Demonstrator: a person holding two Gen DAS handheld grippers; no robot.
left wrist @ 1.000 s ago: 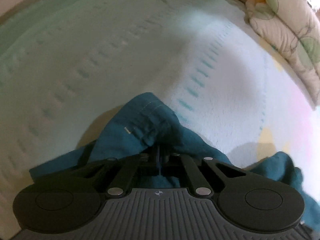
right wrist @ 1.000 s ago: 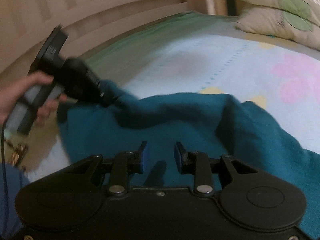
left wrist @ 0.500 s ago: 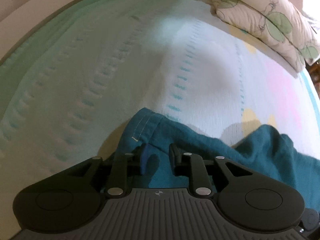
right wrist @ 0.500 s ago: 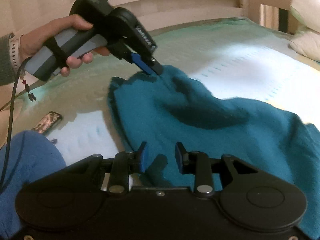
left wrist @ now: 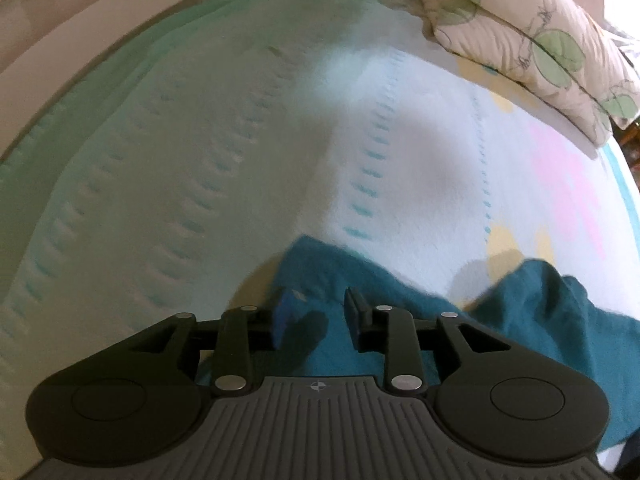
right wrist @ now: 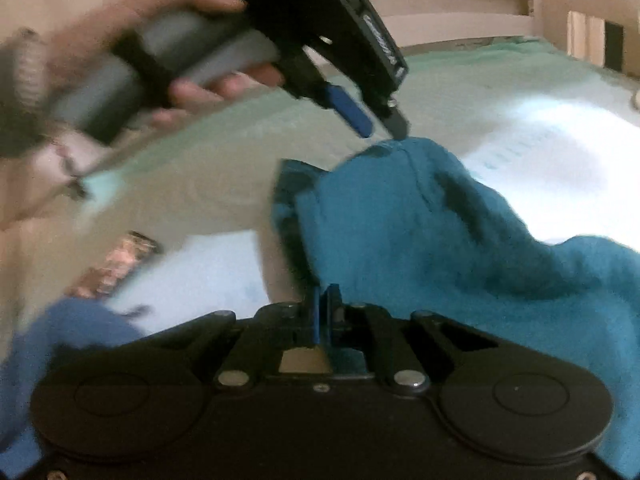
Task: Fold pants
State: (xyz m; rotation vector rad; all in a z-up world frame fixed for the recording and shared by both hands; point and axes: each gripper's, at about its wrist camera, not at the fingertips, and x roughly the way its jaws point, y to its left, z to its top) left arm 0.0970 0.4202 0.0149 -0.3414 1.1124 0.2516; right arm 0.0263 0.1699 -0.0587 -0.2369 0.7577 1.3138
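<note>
Pants (right wrist: pixel 420 232) apparently pinched by right tool (right wrist: pixel 325 300); left tool (left wrist: pixel 318 304) opening above them.

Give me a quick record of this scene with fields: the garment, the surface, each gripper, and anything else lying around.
garment: teal pants, rumpled, not yet folded flat
surface: bed with a pale patterned blanket
left gripper: jaws opening, just above a raised corner of the pants, nothing between the pads
right gripper: shut at the near edge of the pants; cloth between the pads cannot be confirmed
pillow: leaf print, at the far corner of the bed
phone: lying on the bed beside the pants
</note>
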